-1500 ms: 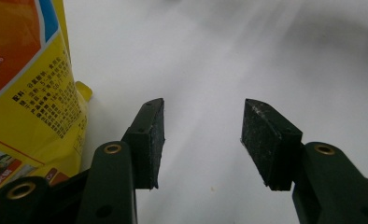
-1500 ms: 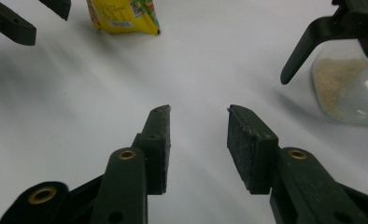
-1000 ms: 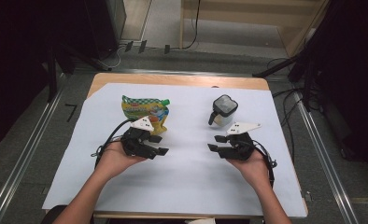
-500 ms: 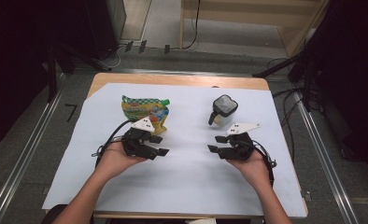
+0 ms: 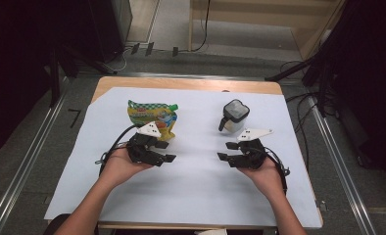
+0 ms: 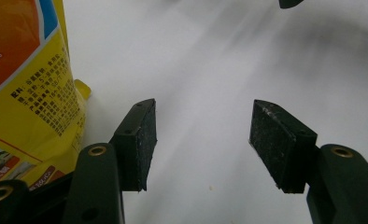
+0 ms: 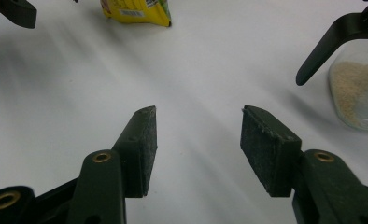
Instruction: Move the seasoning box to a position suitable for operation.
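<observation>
Snack pouch (image 5: 152, 115) lies far-left on the desk (image 5: 191, 196), just beyond the left tool (image 5: 160, 152), jaws apart, empty. Right tool (image 5: 229, 151) empty too, jaws just been opening. Lidded jar (image 5: 234, 116) stands close beyond it.

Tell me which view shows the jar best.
The high view: the whole jar stands on the white sheet beyond the right gripper, dark lid and handle visible. The right gripper view catches only its clear side at the right edge, with pale grains inside and the black handle. The left gripper view faces the yellow pouch.
</observation>
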`<state>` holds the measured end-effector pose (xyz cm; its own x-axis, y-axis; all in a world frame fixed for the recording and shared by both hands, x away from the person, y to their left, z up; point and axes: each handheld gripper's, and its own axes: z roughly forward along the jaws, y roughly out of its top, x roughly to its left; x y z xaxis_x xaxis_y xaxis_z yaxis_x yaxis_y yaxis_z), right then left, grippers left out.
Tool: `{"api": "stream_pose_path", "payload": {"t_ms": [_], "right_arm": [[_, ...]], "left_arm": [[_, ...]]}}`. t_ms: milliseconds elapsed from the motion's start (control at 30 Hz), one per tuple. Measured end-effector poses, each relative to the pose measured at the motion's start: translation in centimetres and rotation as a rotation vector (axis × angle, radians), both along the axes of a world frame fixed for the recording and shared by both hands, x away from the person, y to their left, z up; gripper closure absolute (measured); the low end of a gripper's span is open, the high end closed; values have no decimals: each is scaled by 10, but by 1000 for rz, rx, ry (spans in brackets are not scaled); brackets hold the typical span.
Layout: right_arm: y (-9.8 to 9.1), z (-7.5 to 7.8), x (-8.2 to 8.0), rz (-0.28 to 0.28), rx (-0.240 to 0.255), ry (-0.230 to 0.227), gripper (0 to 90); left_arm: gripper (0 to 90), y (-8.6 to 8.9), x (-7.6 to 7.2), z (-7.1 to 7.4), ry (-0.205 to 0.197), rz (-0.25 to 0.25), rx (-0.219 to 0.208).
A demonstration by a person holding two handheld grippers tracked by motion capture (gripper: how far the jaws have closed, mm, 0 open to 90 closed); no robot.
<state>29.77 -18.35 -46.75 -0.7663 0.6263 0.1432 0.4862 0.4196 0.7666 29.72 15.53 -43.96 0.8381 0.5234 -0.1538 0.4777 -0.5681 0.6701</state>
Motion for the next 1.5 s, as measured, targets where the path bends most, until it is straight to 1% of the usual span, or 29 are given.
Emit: {"api": "stream_pose_path", "payload": {"t_ms": [133, 233, 300, 333, 367, 400, 433, 467, 567, 600, 667, 700, 733, 767, 800, 833, 867, 900, 967, 1067, 1100, 1133, 1233, 1300, 1367, 1500], "right_arm": [[-1, 1, 0, -3, 4, 1, 470], [-5, 4, 0, -11, 8, -8, 467], [-10, 8, 0, -22, 2, -26, 463], [-10, 8, 0, -22, 2, -26, 463], [-17, 11, 1, -44, 8, -33, 458], [-17, 11, 1, -44, 8, -33, 458], [-23, 13, 2, -65, 16, -38, 453], [-26, 13, 3, -77, 15, -33, 453], [-36, 13, 5, -102, -14, -45, 457], [-40, 13, 6, -112, -13, -47, 457], [-46, 14, 8, -132, 3, -47, 457], [-49, 14, 11, -149, 16, -39, 457], [-49, 14, 11, -149, 16, -39, 457], [-51, 13, 16, -164, 15, -34, 449], [-51, 13, 16, -164, 15, -34, 449], [-51, 12, 22, -175, 12, -28, 443], [-52, 12, 24, -177, 13, -23, 443], [-52, 12, 28, -177, 21, -9, 443], [-51, 13, 33, -183, 24, -2, 443], [-50, 17, 43, -181, -7, -8, 435], [-50, 18, 47, -183, -11, -2, 432], [-51, 18, 52, -188, -15, 1, 422], [-54, 18, 65, -196, -3, 12, 361], [-57, 15, 75, -204, 14, 31, 335], [-59, 10, 81, -215, 31, 26, 318], [-64, 0, 90, -232, 34, 21, 279]], "left_arm": [[422, 0, 0, 1, 2, -6, -9], [421, 1, -1, 2, -4, -7, -16], [423, 1, -1, 2, -1, -8, -18], [423, 1, -1, 3, 1, -5, -20], [423, 1, -2, 3, -3, -6, -23], [422, 1, -2, 3, -3, -6, -23], [419, 1, -2, 5, -12, -11, -15], [413, 1, -2, 5, -14, -16, -18], [406, 0, -4, 6, -19, -22, -19], [405, 0, -4, 6, -18, -22, -21], [404, 0, -4, 6, -18, -22, -22], [404, 0, -3, 6, -14, -24, -20], [404, 0, -3, 6, -14, -24, -20], [404, -2, -3, 5, -12, -27, -16], [403, -2, -3, 5, -12, -27, -16], [403, -4, -3, 3, -13, -32, -10], [403, -4, -3, 3, -10, -41, -1], [404, -5, -3, 2, -7, -41, -4], [404, -6, -3, 2, -3, -45, -5], [404, -6, -4, 1, -1, -46, -9], [404, -7, -4, 2, -1, -46, -12], [405, -6, -4, 2, -4, -49, -11], [405, -6, -5, 3, -9, -54, -11], [405, -6, -7, 3, -9, -50, -20], [405, -6, -7, 3, -6, -51, -28], [405, -6, -8, 3, -1, -52, -28]]}}
